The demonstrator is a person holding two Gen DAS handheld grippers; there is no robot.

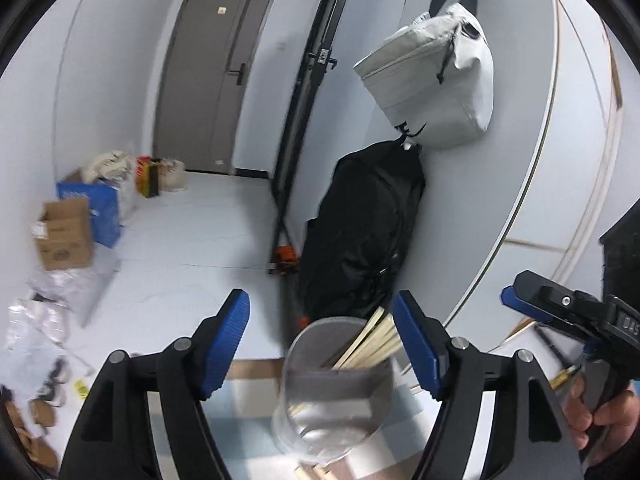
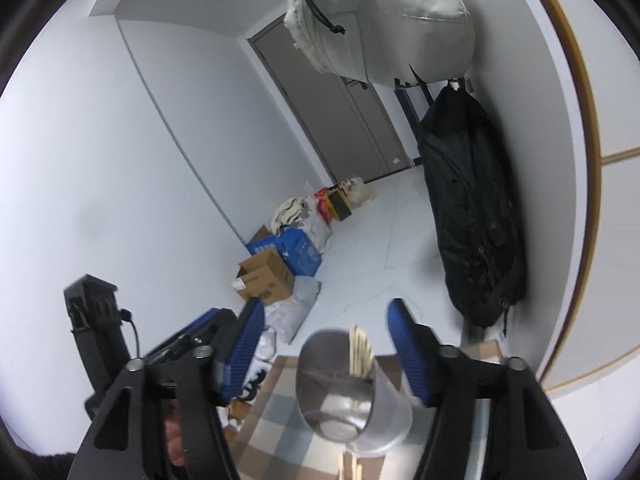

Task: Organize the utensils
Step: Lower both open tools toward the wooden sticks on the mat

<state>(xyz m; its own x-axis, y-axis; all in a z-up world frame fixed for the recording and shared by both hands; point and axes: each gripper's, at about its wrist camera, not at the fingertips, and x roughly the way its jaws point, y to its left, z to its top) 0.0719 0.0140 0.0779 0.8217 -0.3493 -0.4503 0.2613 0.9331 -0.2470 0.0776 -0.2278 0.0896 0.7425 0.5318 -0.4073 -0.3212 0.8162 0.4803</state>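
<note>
I have both tools hanging over the same thing. The round brushed-metal utensil cup [image 1: 334, 388] sits low and centred ahead of my left tool [image 1: 322, 344], on the checked beige-and-grey cloth [image 2: 276, 412] that covers the counter. A bundle of pale wooden chopsticks [image 1: 376, 340] stands in it, leaning up and to the right toward the left tool's right pad. In the right wrist view the same sticks rise nearly straight from the cup's far rim, between the pads of my right tool [image 2: 326, 344].

Both tools are spread wide and carry nothing; neither pad touches the cup or the sticks as far as I can tell.

A few more pale sticks [image 2: 350, 468] lie on the cloth just below the cup, near the bottom edge of the right view, their long axis running toward me. I judge these are what remains to be gathered. They look to lie closer to the right tool, which would need to drop below the cup to straddle them.
</note>
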